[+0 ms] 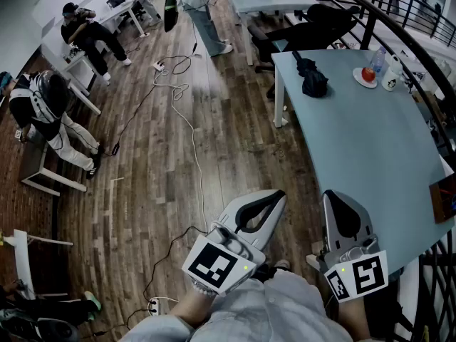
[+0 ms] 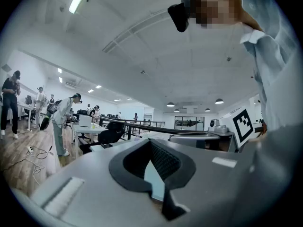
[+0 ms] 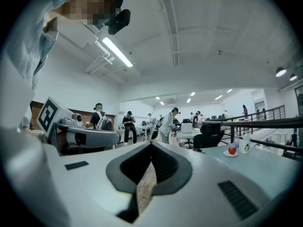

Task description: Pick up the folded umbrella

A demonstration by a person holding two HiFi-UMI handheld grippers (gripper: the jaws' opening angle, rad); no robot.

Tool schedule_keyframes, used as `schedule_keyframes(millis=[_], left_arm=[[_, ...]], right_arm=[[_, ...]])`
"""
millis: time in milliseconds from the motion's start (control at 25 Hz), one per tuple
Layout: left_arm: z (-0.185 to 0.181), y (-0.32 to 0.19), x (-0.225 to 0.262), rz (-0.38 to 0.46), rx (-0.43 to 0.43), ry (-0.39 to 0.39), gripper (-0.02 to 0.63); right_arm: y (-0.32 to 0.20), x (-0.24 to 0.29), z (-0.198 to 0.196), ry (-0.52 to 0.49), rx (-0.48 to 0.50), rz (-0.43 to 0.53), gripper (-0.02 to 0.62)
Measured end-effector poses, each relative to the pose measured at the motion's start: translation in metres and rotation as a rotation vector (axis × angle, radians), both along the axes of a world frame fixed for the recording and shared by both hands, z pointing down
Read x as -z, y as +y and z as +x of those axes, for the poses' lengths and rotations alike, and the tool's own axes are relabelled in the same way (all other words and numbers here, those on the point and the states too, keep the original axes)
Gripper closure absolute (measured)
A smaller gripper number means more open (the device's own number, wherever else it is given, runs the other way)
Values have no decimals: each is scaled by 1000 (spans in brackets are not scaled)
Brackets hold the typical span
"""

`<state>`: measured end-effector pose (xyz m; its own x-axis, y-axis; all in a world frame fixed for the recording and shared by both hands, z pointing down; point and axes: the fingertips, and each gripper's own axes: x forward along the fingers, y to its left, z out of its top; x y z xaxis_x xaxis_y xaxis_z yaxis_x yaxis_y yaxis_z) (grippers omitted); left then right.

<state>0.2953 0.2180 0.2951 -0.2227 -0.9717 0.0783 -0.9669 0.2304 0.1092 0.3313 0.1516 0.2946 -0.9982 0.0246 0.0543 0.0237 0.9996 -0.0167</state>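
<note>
The folded umbrella (image 1: 311,77) is black and lies on the far end of the light blue table (image 1: 356,148). Both grippers are held close to my body, well short of it. My left gripper (image 1: 274,197) hangs over the wooden floor left of the table's near corner, jaws shut and empty. My right gripper (image 1: 336,197) is beside it over the table's near edge, jaws also together with nothing in them. In the left gripper view the left gripper (image 2: 152,145) points level across the room. In the right gripper view the right gripper (image 3: 151,148) does the same; I cannot make out the umbrella there.
A red apple on a plate (image 1: 368,75), a mug (image 1: 391,81) and a bottle (image 1: 377,60) stand right of the umbrella. A black office chair (image 1: 313,27) sits beyond the table. Cables (image 1: 187,120) run over the floor. People (image 1: 50,112) are at desks on the left. A railing (image 1: 420,41) borders the right.
</note>
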Motion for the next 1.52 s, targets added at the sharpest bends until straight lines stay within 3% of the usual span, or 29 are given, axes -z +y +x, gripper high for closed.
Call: schedule_keyframes(millis=[1160, 1520], left_arm=[[-63, 44, 7, 27, -80, -8, 601], [-81, 70, 7, 39, -65, -12, 601]], right_arm=[[46, 7, -57, -4, -92, 4, 595], [66, 6, -69, 4, -103, 12, 595]])
